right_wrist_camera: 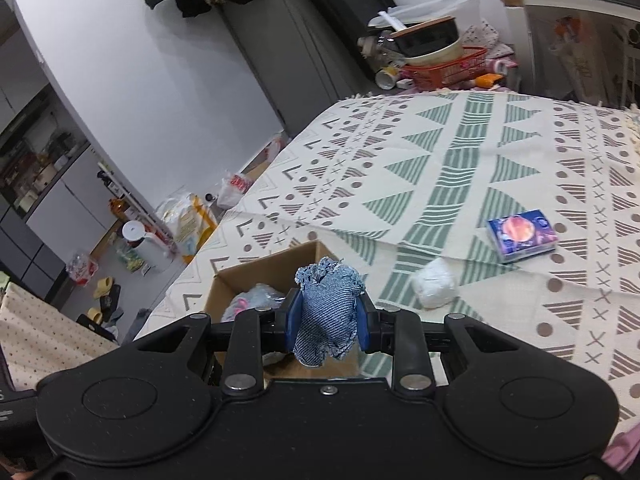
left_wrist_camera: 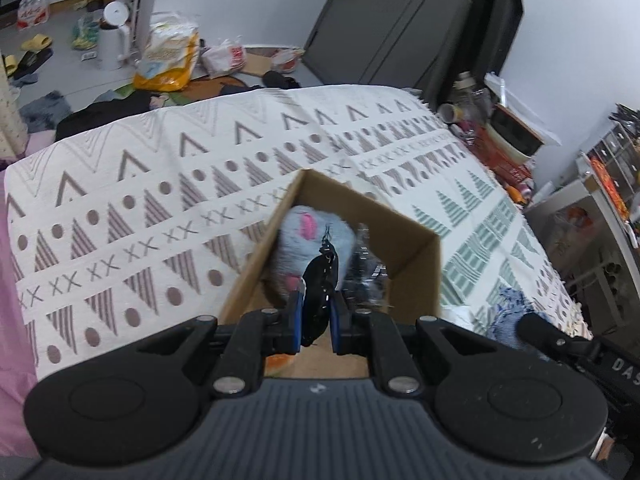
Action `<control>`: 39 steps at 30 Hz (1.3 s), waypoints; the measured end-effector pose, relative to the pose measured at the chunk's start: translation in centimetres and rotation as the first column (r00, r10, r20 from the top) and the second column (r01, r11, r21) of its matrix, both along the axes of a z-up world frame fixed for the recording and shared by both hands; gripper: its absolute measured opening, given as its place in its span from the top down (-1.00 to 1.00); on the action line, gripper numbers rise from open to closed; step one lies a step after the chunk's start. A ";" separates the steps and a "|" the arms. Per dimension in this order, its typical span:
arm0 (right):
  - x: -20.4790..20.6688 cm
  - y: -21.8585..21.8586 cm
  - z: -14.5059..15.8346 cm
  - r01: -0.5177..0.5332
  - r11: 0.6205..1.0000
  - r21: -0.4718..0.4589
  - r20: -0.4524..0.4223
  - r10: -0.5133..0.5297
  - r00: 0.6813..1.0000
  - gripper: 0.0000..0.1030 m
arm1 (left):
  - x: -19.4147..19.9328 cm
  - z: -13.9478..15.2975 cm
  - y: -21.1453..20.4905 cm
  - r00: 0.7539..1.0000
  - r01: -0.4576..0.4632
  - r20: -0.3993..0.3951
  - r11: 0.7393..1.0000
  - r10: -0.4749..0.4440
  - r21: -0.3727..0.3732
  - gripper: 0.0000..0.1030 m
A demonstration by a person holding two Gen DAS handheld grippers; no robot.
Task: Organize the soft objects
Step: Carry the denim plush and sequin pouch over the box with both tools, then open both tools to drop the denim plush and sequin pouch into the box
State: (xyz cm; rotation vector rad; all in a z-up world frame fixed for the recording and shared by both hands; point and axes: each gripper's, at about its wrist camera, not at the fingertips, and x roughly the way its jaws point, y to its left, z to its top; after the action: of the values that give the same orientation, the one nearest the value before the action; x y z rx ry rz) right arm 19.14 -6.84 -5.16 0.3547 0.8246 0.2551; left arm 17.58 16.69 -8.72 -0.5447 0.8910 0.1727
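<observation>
A patterned cloth (right_wrist_camera: 460, 168) in cream with green and brown triangles, dots and crosses covers the surface, reaching its far edge where clutter is stacked. An open cardboard box (left_wrist_camera: 416, 256) stands on the cloth toward the near edge, its flaps up and its mouth facing upward. Inside the box lies a pale blue fluffy plush (left_wrist_camera: 304, 236) with a pink patch, and beside it something clear and crinkled, too blurred to identify.

The left gripper (left_wrist_camera: 316, 320) hangs over the near wall of the box with its blue-padded fingers (left_wrist_camera: 296, 316) clenched on a black soft item (left_wrist_camera: 320, 288), which stands up between them above the box interior, in front of the plush. Thin black threads stick out from its top.

The right gripper (right_wrist_camera: 328, 316) sits just to the right of the box, above its near right corner, and its fingers (right_wrist_camera: 291, 316) are clamped on a bunched denim cloth (right_wrist_camera: 328, 312) with a frayed edge at the top; the cloth bulges out above and below the pads.

On the cloth to the right of the box lies a white crumpled wad (right_wrist_camera: 434, 284), and farther toward the right edge a small blue tissue pack (right_wrist_camera: 522, 236) with an orange circle printed on it, lying flat and well apart from the box.
</observation>
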 end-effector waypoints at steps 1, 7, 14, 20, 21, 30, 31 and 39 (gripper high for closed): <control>0.1 0.4 0.0 -0.008 1.000 -0.001 -0.002 0.008 1.000 0.46 | 0.0 -0.2 0.3 1.000 -0.005 -0.006 1.000 0.005 0.000 0.76; 0.5 1.8 -0.1 -0.031 1.000 -0.007 -0.008 0.030 1.000 0.46 | 0.6 -1.4 1.3 0.998 -0.008 -0.064 1.000 0.009 0.003 0.74; 1.1 2.8 -0.5 -0.031 1.000 0.001 -0.026 0.031 0.999 0.46 | 0.7 -1.7 2.3 0.991 0.005 -0.131 1.000 -0.007 -0.016 0.61; 1.4 4.0 -0.3 -0.045 0.999 0.013 -0.024 0.046 0.999 0.46 | -0.1 -0.2 3.6 0.995 -0.011 -0.095 1.000 0.009 -0.013 0.37; 1.4 4.3 -0.4 -0.051 0.999 0.017 -0.026 0.051 0.998 0.46 | -0.1 -0.1 3.9 0.995 -0.014 -0.095 1.000 0.012 -0.019 0.37; 0.5 6.5 -1.0 -0.130 0.991 0.009 -0.067 0.130 0.989 0.44 | -1.2 0.5 5.4 0.994 -0.047 -0.095 0.999 0.044 -0.026 0.36; 0.4 6.7 -1.1 -0.146 0.989 0.010 -0.075 0.146 0.986 0.41 | -1.3 0.7 5.4 0.995 -0.050 -0.093 0.999 0.047 -0.022 0.36; 0.6 3.4 0.3 -0.064 0.998 0.021 -0.069 0.065 0.995 -0.20 | -1.6 1.9 4.1 0.997 -0.039 -0.065 0.999 0.041 0.031 -0.16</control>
State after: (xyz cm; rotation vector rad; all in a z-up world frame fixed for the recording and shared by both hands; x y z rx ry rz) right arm 19.70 -3.44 -4.86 0.3569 0.9037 0.3123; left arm 15.99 20.80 -6.79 -0.5318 0.9407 0.2417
